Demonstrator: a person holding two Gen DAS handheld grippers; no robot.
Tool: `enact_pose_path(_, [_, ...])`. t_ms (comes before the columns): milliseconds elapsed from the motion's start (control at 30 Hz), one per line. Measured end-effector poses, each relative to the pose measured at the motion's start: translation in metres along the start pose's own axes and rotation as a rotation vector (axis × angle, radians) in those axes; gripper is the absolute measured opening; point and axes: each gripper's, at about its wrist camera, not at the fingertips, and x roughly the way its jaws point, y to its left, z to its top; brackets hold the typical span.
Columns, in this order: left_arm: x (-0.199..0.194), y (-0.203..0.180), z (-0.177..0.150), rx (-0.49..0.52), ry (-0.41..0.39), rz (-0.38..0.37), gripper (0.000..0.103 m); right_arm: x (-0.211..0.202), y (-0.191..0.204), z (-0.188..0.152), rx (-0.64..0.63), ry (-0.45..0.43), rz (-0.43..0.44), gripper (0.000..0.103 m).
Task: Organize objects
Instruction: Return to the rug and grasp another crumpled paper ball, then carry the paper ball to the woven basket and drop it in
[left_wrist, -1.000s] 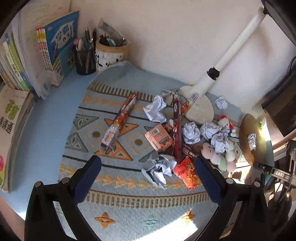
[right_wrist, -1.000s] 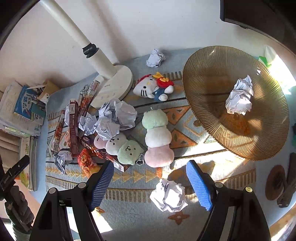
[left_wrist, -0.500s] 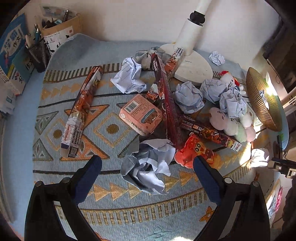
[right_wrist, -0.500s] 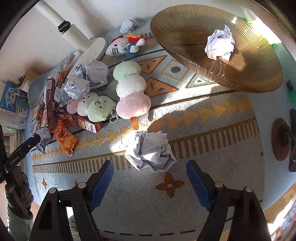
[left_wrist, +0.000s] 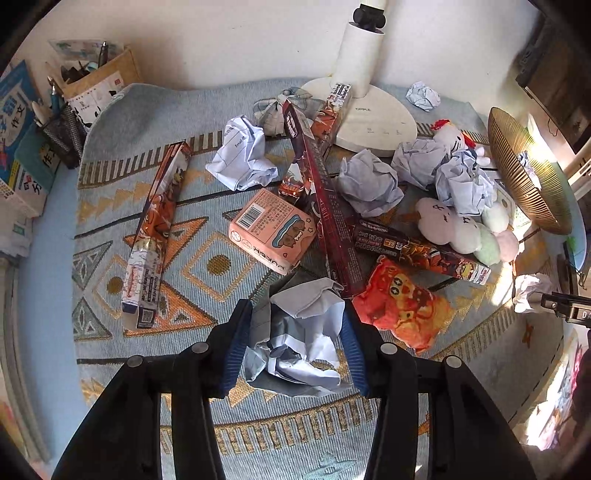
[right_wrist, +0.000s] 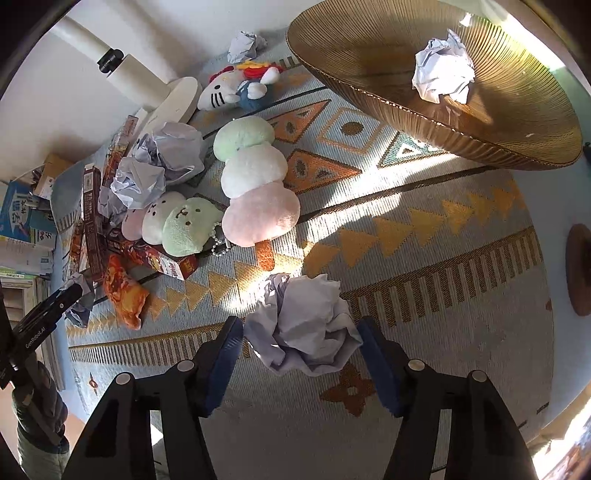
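A crumpled grey-white paper ball (left_wrist: 303, 332) lies at the near edge of the patterned mat (left_wrist: 147, 122). My left gripper (left_wrist: 295, 343) is shut on it, both blue pads pressed against its sides. In the right wrist view a second crumpled paper ball (right_wrist: 306, 317) sits on the mat, and my right gripper (right_wrist: 301, 350) is shut on it, with its pads against both flanks. The gold ribbed bowl (right_wrist: 369, 88) stands at the far right and holds one paper ball (right_wrist: 441, 75). Several more paper balls (left_wrist: 369, 181) lie among the clutter.
Long snack boxes (left_wrist: 155, 232), a pink box (left_wrist: 269, 229) and an orange packet (left_wrist: 402, 306) crowd the mat's middle. Plush toys (right_wrist: 255, 184) lie beside the white lamp base (left_wrist: 373, 110). Pen holders (left_wrist: 66, 129) and books (left_wrist: 18, 122) stand far left. A person's hand (right_wrist: 37, 406) holds the other gripper.
Both grippers moved down and forward over their paper balls and narrowed from wide open until the pads met the paper.
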Motion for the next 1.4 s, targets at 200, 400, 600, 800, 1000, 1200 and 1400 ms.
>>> enact_pose_path(200, [-0.023, -0.004, -0.005, -0.038, -0.039, -0.04, 0.042, -0.023, 0.008, 0.003, -0.05, -0.058, -0.013, 0.063])
enact_pose_path(400, [-0.054, -0.021, 0.007, -0.046, -0.104, -0.075, 0.042, -0.057, 0.017, 0.01, -0.11, -0.138, -0.02, 0.063])
enact_pose_path(600, [-0.084, -0.045, 0.031, -0.01, -0.175, -0.09, 0.042, -0.104, 0.014, 0.027, -0.129, -0.258, -0.024, 0.063])
enact_pose_path(800, [-0.11, -0.089, 0.064, 0.07, -0.265, -0.155, 0.042, -0.163, -0.021, 0.051, -0.083, -0.389, -0.06, 0.063])
enact_pose_path(1000, [-0.129, -0.161, 0.104, 0.197, -0.337, -0.264, 0.042, -0.219, -0.064, 0.074, -0.051, -0.493, -0.138, 0.063])
enact_pose_path(1200, [-0.12, -0.239, 0.141, 0.323, -0.356, -0.318, 0.042, -0.231, -0.101, 0.099, 0.003, -0.498, -0.153, 0.063])
enact_pose_path(1400, [-0.099, -0.287, 0.16, 0.399, -0.317, -0.342, 0.042, -0.223, -0.121, 0.118, 0.034, -0.468, -0.109, 0.063])
